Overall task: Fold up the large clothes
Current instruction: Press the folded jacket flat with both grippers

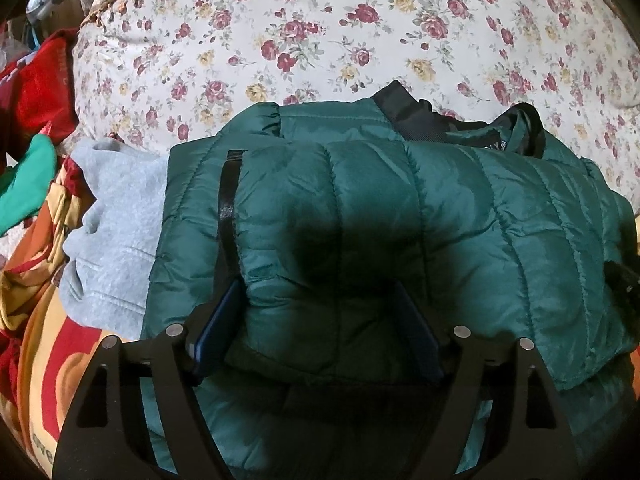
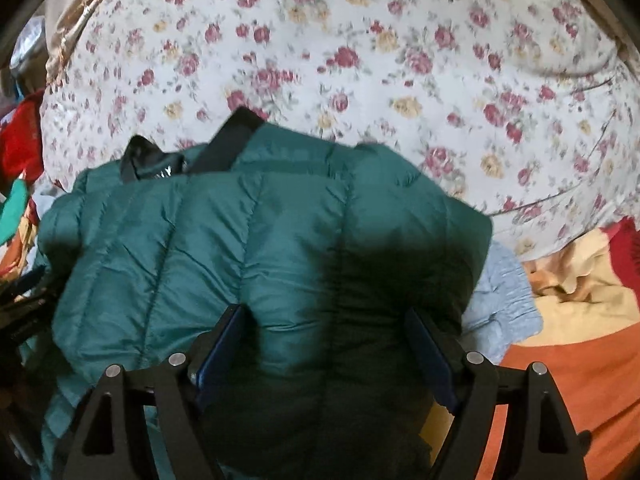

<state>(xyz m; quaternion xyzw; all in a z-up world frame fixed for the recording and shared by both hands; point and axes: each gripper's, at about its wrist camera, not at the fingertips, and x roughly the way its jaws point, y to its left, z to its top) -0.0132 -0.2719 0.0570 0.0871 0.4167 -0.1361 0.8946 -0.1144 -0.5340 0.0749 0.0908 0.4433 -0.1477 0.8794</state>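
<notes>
Final fold in hand: the left claw [image 1: 320, 320] and right claw [image 2: 324, 344], both wide apart, straddle the jacket [image 1: 400, 208] without gripping; next, press it flat.

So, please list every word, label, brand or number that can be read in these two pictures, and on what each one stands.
No text can be read in full.
Neck label inside the collar of the green puffer jacket: pale print at, too small and blurred to read.
Same label in the right wrist view: only a glare.
Orange patterned bedding: dark letters at the lower left edge, cut off and unreadable.
</notes>
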